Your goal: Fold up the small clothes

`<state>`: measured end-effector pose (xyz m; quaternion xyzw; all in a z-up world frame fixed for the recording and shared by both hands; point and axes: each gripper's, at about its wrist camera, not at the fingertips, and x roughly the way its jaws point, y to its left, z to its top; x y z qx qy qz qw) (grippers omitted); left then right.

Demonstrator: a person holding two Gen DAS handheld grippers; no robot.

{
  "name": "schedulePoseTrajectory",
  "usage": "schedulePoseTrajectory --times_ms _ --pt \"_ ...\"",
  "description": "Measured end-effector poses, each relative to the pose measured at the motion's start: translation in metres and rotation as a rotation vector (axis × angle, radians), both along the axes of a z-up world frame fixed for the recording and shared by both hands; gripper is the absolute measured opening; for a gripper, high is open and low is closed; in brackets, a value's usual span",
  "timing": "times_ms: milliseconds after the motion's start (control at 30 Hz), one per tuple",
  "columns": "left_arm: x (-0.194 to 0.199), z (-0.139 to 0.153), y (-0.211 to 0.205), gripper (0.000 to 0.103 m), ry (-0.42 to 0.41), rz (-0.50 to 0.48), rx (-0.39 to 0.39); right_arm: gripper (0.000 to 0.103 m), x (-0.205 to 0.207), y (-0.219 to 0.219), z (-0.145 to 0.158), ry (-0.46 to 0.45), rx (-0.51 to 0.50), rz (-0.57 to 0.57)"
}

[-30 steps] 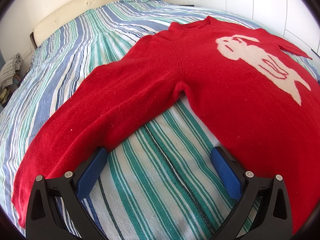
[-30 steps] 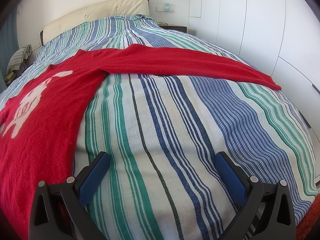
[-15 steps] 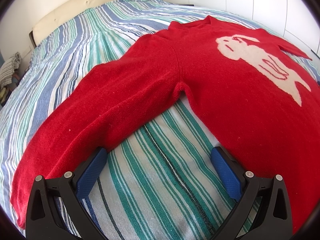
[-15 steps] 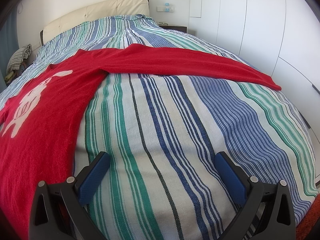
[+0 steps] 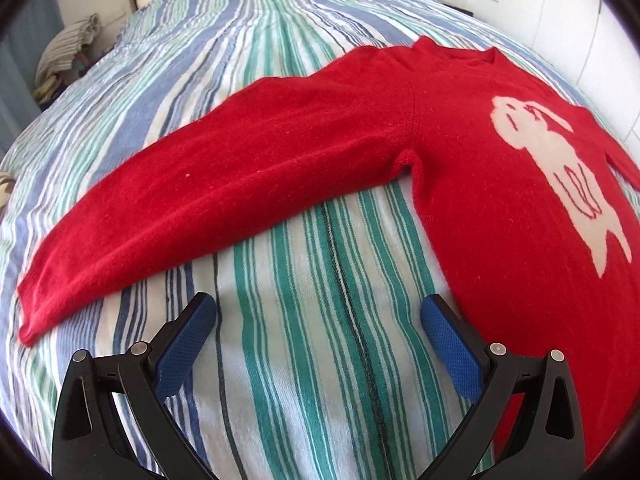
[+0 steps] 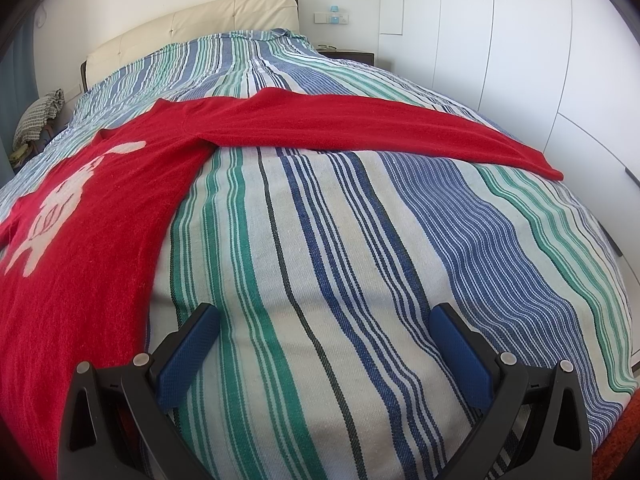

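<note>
A red sweater (image 5: 500, 208) with a white animal figure (image 5: 560, 176) lies flat, front up, on a striped bed. Its left sleeve (image 5: 208, 200) stretches out to the left, cuff (image 5: 36, 312) near the bed's left side. My left gripper (image 5: 318, 316) is open and empty over the bare bedspread between sleeve and body. In the right wrist view the sweater's body (image 6: 88, 232) lies at the left and its other sleeve (image 6: 380, 128) runs right to a cuff (image 6: 548, 170). My right gripper (image 6: 326, 328) is open and empty above the bedspread, right of the sweater's side edge.
The blue, green and white striped bedspread (image 6: 360, 264) covers the whole bed. A cream headboard (image 6: 200, 28) is at the far end. White wardrobe doors (image 6: 540, 52) stand at the right. A pile of cloth (image 5: 68, 48) sits beside the bed at the far left.
The left gripper has swung left and pulled back a little; the whole left sleeve and its cuff now show. The right gripper has not moved.
</note>
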<state>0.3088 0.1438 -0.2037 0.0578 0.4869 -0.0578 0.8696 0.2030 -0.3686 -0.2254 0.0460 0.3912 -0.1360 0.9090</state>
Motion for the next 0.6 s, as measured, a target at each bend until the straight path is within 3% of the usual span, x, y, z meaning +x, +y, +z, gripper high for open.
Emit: schedulePoseTrajectory --times_ms 267,433,500,600 --pt "-0.102 0.07 0.004 0.102 -0.235 0.288 0.038 0.103 -0.001 -0.001 0.002 0.002 0.008 0.003" --pt "-0.143 0.09 -0.009 0.102 -0.242 0.405 -0.057 0.103 0.003 -0.001 0.004 0.033 0.007 0.01" --pt "-0.15 0.088 -0.02 0.102 -0.224 0.396 -0.084 0.103 0.005 -0.002 0.007 0.061 0.011 0.023" --pt "-0.16 0.085 -0.041 0.102 -0.23 0.374 -0.065 0.103 0.0 -0.003 0.017 0.086 0.009 0.031"
